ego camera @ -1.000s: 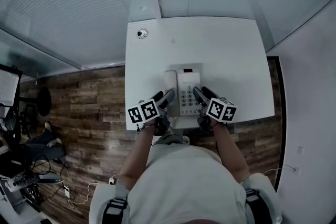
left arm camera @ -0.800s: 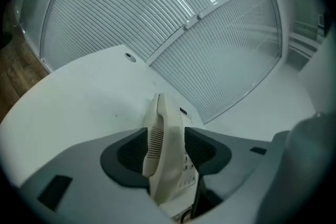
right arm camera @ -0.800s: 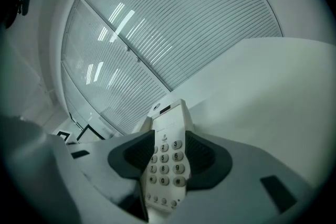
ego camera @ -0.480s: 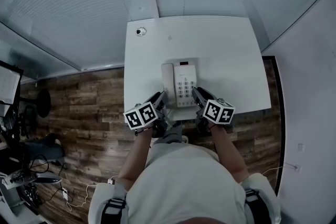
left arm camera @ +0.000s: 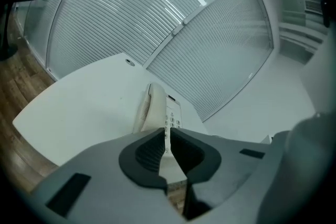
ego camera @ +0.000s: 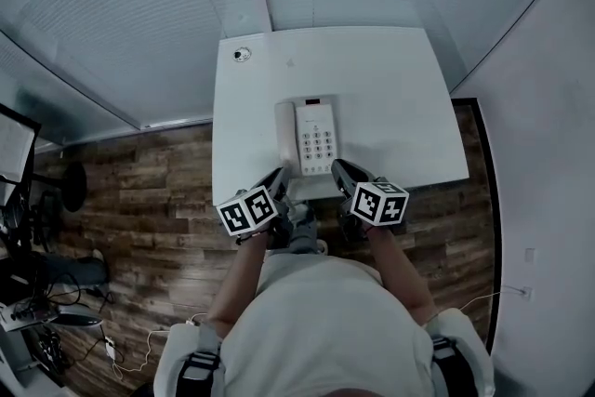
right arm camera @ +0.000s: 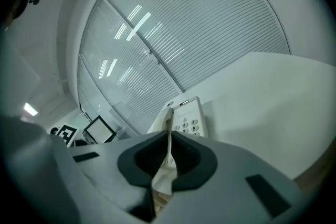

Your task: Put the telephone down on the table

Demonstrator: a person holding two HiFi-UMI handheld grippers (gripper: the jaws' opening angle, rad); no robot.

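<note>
The white telephone (ego camera: 314, 138) lies flat on the white table (ego camera: 390, 98), handset (ego camera: 284, 139) in its cradle on the left and keypad facing up. Both grippers are drawn back past the table's near edge, clear of the phone. My left gripper (ego camera: 277, 178) points at the phone's near left corner; its jaws are closing and almost touch, with nothing between them. My right gripper (ego camera: 346, 172) is at the near right corner, its jaws likewise closing on nothing. Beyond the narrow slit of each gripper (left arm camera: 168, 136) (right arm camera: 169, 139), the telephone (left arm camera: 157, 110) (right arm camera: 186, 115) shows.
A small round fitting (ego camera: 242, 54) sits at the table's far left corner. Slatted blinds run behind the table. A wood floor (ego camera: 139, 172) lies to the left and under my hands. A wall stands close on the right. A monitor (ego camera: 14, 153) is at far left.
Both grippers have pulled back from the telephone's sides toward my body and their jaws have closed. The telephone stays on the table.
</note>
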